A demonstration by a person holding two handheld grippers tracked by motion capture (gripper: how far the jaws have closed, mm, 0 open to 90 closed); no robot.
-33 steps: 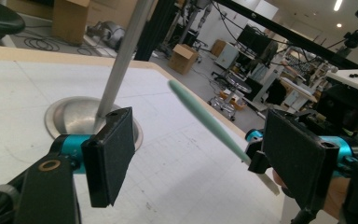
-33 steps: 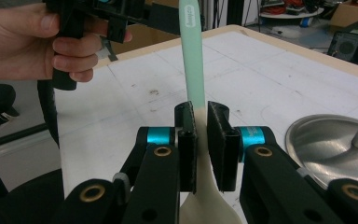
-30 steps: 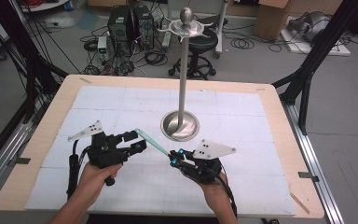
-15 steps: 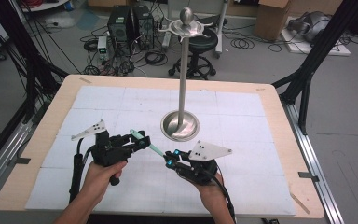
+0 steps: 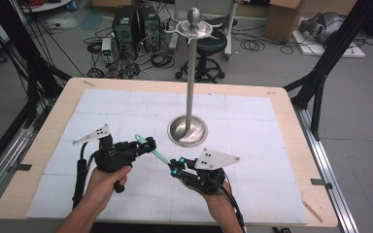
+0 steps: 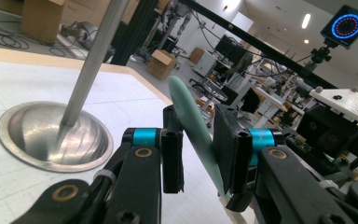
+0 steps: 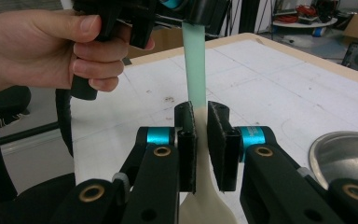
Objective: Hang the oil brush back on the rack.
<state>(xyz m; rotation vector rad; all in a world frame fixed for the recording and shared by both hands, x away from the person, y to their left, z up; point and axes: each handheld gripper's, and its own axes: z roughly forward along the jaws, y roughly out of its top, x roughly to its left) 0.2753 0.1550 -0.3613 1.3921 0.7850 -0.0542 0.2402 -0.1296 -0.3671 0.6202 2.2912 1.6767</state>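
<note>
Fig. Handover above the tabletop's near middle. I hold a pale green spatula between both tongs, clear of the tabletop. The left tongs appear to pinch its green end, though in the left gripper view the blade seems to rest against one jaw alone. The right tongs straddle the cream end, jaws slightly apart. Risk, as I judge it: if I release left before right bites, the spatula drops; pulling apart could twist it or strike the stand.
</note>
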